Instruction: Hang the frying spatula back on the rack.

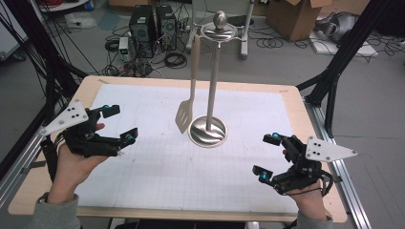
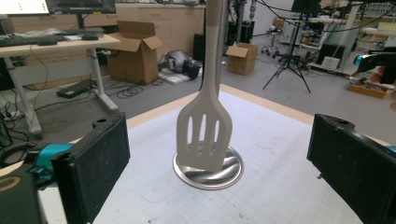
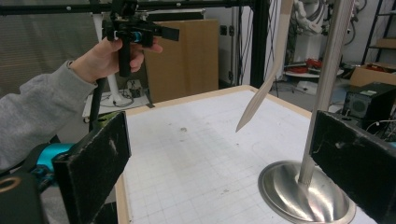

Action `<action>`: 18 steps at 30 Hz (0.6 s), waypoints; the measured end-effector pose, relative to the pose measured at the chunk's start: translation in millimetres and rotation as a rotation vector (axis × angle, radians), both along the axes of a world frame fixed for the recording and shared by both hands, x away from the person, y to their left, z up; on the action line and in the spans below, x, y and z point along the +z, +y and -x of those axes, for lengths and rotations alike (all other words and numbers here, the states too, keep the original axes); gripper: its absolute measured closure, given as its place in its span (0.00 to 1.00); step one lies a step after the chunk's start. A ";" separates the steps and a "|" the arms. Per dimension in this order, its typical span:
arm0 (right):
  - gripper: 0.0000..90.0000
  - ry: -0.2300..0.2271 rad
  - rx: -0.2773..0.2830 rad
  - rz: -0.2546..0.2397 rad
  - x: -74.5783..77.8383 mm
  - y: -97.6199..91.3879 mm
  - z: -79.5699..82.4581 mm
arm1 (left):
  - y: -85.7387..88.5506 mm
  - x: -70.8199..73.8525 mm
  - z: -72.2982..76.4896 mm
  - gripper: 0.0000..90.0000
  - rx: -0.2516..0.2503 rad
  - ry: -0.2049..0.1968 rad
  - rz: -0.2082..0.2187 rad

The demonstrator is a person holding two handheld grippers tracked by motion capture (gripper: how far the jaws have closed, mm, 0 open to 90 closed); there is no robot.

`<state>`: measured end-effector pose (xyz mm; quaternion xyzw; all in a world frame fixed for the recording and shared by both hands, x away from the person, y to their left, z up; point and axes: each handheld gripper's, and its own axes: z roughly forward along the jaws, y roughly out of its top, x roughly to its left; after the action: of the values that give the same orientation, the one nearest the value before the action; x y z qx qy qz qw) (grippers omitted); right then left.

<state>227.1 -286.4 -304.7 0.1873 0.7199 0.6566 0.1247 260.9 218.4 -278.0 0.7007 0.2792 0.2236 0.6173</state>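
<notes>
Both my grippers, left (image 1: pixel 118 125) and right (image 1: pixel 268 156), hover spread and empty, with the spatula (image 1: pixel 184 116) hanging at twelve o'clock on the stand (image 1: pixel 208 132).

— Utensils? One slotted spatula (image 1: pixel 184 116), hanging off the one steel stand (image 1: pixel 208 130), ahead of both sets of fingers.

— Stands, just that one? One round base, one upright pole, one ball on top.

— Slots in the blade? Three, counted straight ahead between the left fingers (image 2: pixel 95 163).

— Grippers? Two: left gripper (image 1: pixel 118 125) and right gripper (image 1: pixel 267 157), two black fingers apiece, all spread apart, nothing between them.

— Grey three-cornered plates? Two, one behind each pair of fingers.

— Past the fingertips, on the floor? Two black computer towers (image 1: pixel 152 26), side by side. Cardboard boxes (image 2: pixel 135 49): two counted beyond the left fingers.

— Tables under the fingers? One table (image 1: pixel 296 102).
</notes>
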 end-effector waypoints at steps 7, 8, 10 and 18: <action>0.05 0.000 -0.002 0.002 0.6 0.3 0.4 | 6.0 -6.7 6.5 0.07 0.012 0.005 -0.004; 0.05 0.000 -0.002 0.002 0.7 0.5 0.5 | 7.0 -6.7 7.2 0.07 0.017 0.005 -0.012; 0.05 -0.004 -0.007 0.002 1.1 0.4 0.5 | 9.3 -6.6 9.5 0.07 0.021 -0.001 -0.016; 0.05 -0.017 -0.023 -0.003 3.3 -3.4 1.7 | 21.9 -6.7 17.9 0.07 0.035 -0.026 -0.012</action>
<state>225.5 -289.7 -301.4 0.1902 0.7157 0.6576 0.1383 243.0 240.3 -284.7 0.6967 0.2820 0.2450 0.6125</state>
